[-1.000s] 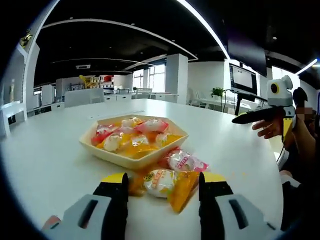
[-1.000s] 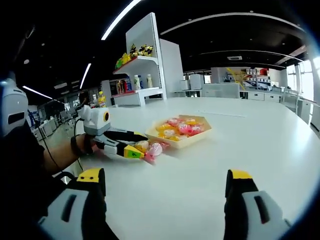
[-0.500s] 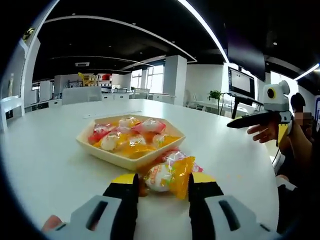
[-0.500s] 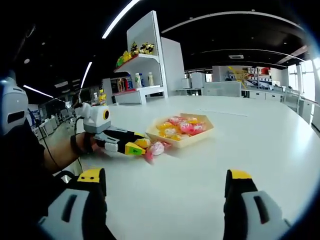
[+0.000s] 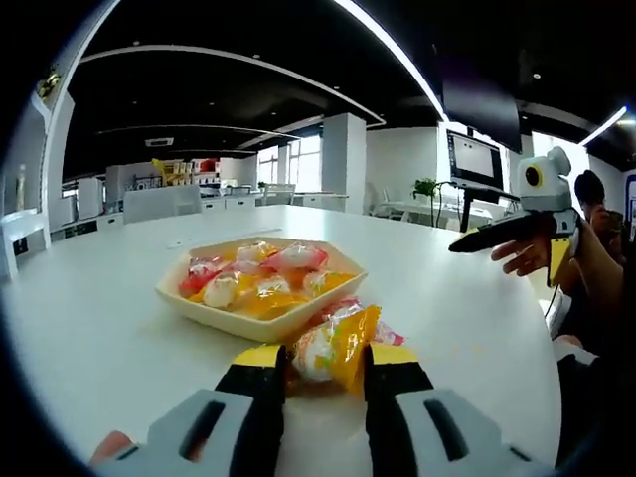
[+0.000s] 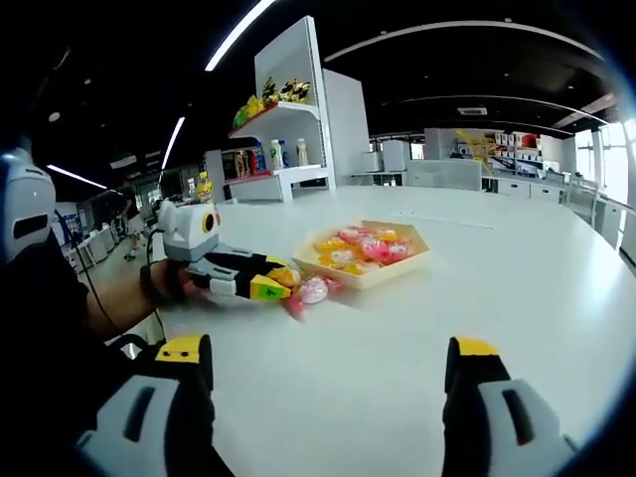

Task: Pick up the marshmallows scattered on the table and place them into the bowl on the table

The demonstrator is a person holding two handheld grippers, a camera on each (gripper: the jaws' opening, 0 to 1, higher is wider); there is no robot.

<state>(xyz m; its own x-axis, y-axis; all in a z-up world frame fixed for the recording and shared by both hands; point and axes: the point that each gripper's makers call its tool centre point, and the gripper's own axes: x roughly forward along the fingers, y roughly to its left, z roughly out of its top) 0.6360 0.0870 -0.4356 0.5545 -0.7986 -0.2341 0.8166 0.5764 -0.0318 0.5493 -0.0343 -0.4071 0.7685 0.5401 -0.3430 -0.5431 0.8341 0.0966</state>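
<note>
A beige hexagonal bowl [image 5: 195, 298] [image 6: 409, 264] on the white table holds several wrapped marshmallows. In the left gripper view my left gripper [image 5: 321, 358] is shut on an orange-wrapped marshmallow [image 5: 334, 345] just in front of the bowl. A pink-wrapped marshmallow [image 5: 382, 333] [image 6: 313, 290] lies on the table beside it, against the bowl. In the right gripper view my right gripper [image 6: 326, 355] is open over bare table, well short of the bowl, and the left gripper [image 6: 266, 283] appears at left with the orange wrapper in its tips.
The round white table [image 6: 417, 338] extends wide around the bowl. A person's hand [image 5: 529, 254] holds the right gripper [image 5: 507, 231] at the right of the left gripper view. A shelf with bottles [image 6: 268, 159] and desks stand behind the table.
My left gripper has closed from open onto the orange-wrapped marshmallow and raised it slightly. The right gripper has stayed open and nearly still.
</note>
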